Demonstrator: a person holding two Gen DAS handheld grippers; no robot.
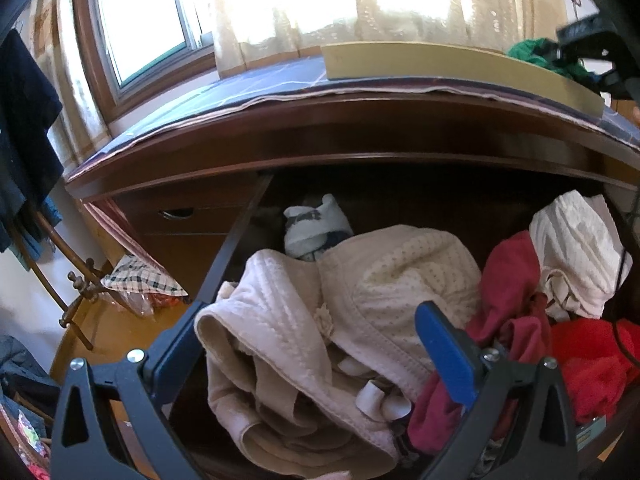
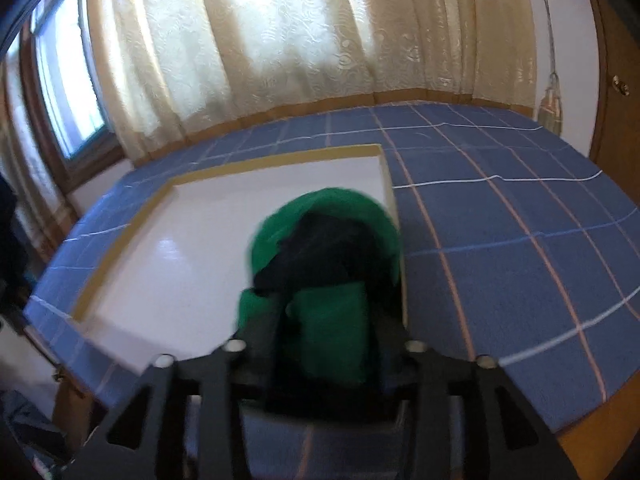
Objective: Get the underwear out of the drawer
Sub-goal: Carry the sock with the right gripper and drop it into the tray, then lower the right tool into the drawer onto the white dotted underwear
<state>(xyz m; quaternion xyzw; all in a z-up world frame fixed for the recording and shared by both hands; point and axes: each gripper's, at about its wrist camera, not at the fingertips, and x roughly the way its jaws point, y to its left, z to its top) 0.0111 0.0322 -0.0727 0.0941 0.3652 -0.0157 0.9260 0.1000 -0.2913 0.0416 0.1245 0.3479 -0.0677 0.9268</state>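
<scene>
The open drawer (image 1: pixel 236 240) is full of underwear: a beige quilted piece (image 1: pixel 280 320), a cream dotted bra (image 1: pixel 400 280), dark red (image 1: pixel 512 280) and bright red (image 1: pixel 592 360) garments, a white one (image 1: pixel 576 252) and rolled socks (image 1: pixel 312 228). My left gripper (image 1: pixel 312 344) hovers open over the beige pile, with nothing pinched between its blue pads. Up on the dresser top, my right gripper (image 2: pixel 328 320) is over a white tray (image 2: pixel 200 240). A green and black garment (image 2: pixel 328 216) lies between its parted fingers on the tray. The left wrist view shows this gripper (image 1: pixel 592 52) and garment (image 1: pixel 532 50) at the top right.
A blue checked cloth (image 2: pixel 520 240) covers the dresser top under the tray. A closed drawer with a handle (image 1: pixel 176 213) is to the left of the open one. A checked bag (image 1: pixel 140 280) and a wooden stand (image 1: pixel 76 280) are on the floor at left. Curtains hang behind.
</scene>
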